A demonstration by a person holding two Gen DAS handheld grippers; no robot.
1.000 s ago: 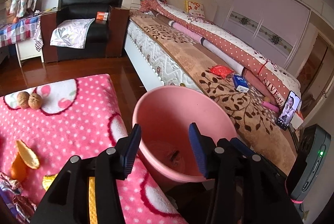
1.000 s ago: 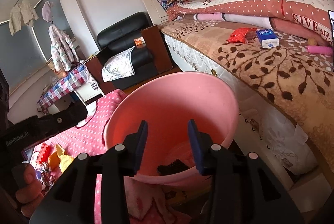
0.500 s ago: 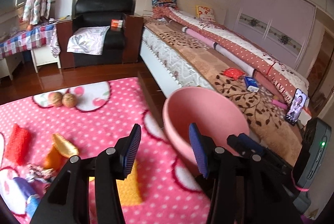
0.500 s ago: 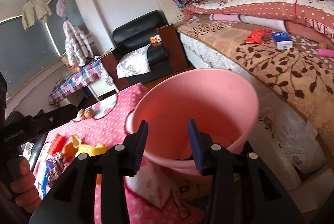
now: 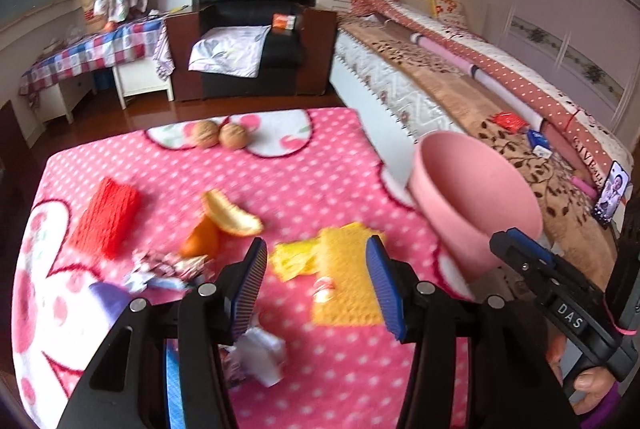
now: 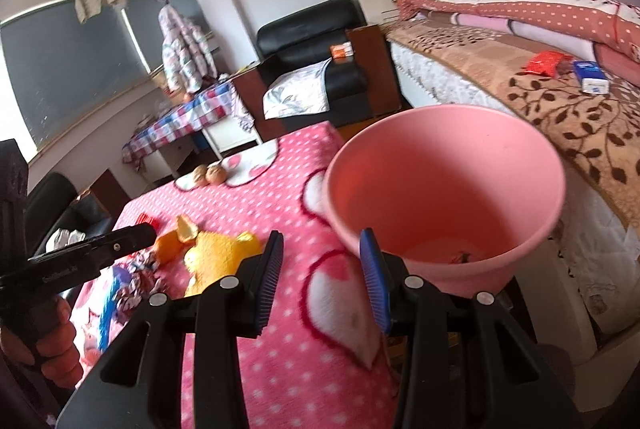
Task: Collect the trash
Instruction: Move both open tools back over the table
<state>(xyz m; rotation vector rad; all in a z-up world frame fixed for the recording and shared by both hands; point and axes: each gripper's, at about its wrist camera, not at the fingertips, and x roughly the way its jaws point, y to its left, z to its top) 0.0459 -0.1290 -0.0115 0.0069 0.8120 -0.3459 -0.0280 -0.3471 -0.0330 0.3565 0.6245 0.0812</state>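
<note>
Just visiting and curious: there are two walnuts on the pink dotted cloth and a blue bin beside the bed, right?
Nearly. The two walnuts do sit on the pink dotted cloth, but the bin beside the bed is pink, not blue. The right wrist view shows it most plainly.

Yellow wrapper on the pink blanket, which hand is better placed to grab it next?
Left. The left gripper hovers right over the yellow wrapper, fingers opening and empty. The right gripper faces the pink bucket.

Open pink blanket [image 5: 312, 169] between walnuts [image 5: 219, 135] and scraps, pink bucket [image 5: 472, 197] blocking right edge, litter seemingly crowding near side
</note>
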